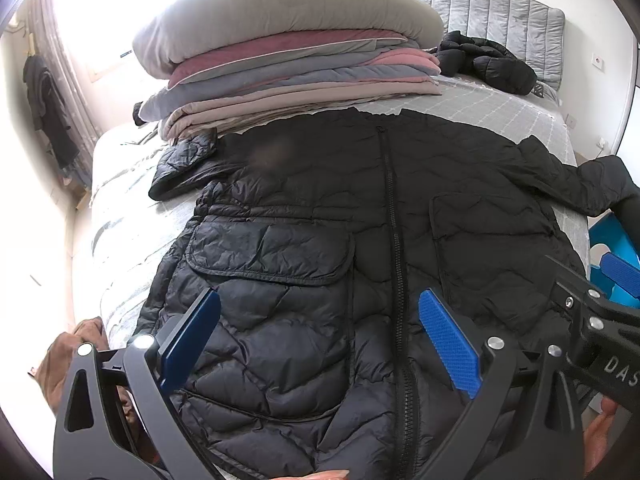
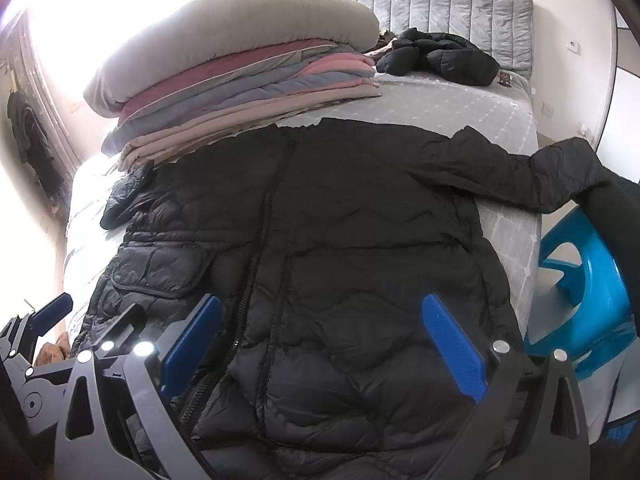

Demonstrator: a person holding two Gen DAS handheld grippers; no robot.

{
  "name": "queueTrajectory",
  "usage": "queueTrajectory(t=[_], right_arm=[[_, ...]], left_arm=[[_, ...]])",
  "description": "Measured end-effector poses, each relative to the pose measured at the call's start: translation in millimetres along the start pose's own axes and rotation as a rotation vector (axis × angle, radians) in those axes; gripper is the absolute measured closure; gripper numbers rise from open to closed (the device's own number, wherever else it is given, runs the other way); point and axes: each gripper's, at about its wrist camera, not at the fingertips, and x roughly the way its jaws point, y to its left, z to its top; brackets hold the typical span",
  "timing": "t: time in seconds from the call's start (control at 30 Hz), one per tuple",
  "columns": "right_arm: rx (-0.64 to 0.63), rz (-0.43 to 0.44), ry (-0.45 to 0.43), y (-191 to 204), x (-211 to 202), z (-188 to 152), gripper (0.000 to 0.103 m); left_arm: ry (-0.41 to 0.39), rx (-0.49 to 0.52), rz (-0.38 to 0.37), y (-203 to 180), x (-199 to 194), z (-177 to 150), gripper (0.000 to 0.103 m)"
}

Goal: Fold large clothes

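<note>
Left tongs [image 1: 320, 344], left wrist view: blue-padded fingers [image 1: 448, 344] spread wide, gripping nothing, poised above the lower front of the black quilted puffer jacket [image 1: 320, 216]. Jacket laid flat, front up, on the grey checked bed [image 1: 500, 108]; black centre zip [image 1: 394, 240] closed, running between the two fingers. Flapped patch pocket [image 1: 272, 248] just ahead of the left finger. One sleeve folded beside the stack of folded grey and pink quilts [image 1: 288, 64]; other sleeve trailing off the bed edge. Second black puffer garment [image 1: 488, 60] crumpled near the grey padded headboard [image 1: 480, 4]. Right tongs visible at the right edge.

Right tongs [image 2: 320, 344], right wrist view: blue-padded fingers [image 2: 454, 344] likewise set wide apart, empty, above the jacket [image 2: 360, 220] hem region, right of the zip [image 2: 260, 240]. Sleeve [image 2: 540, 176] extended over the bed [image 2: 440, 100] edge toward the blue plastic stool [image 2: 592, 280]. Quilt stack [image 2: 240, 68] behind the collar. Left tongs visible at the lower left edge.
</note>
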Motion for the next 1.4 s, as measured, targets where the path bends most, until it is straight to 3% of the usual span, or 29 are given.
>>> queueTrajectory(t=[1.4], right_arm=[[-0.027,-0.024,0.001,1.8,-5.1,2.4,0.006]], left_arm=[[0.045,0.022,-0.016,1.8,12.2,-7.8,0.007]])
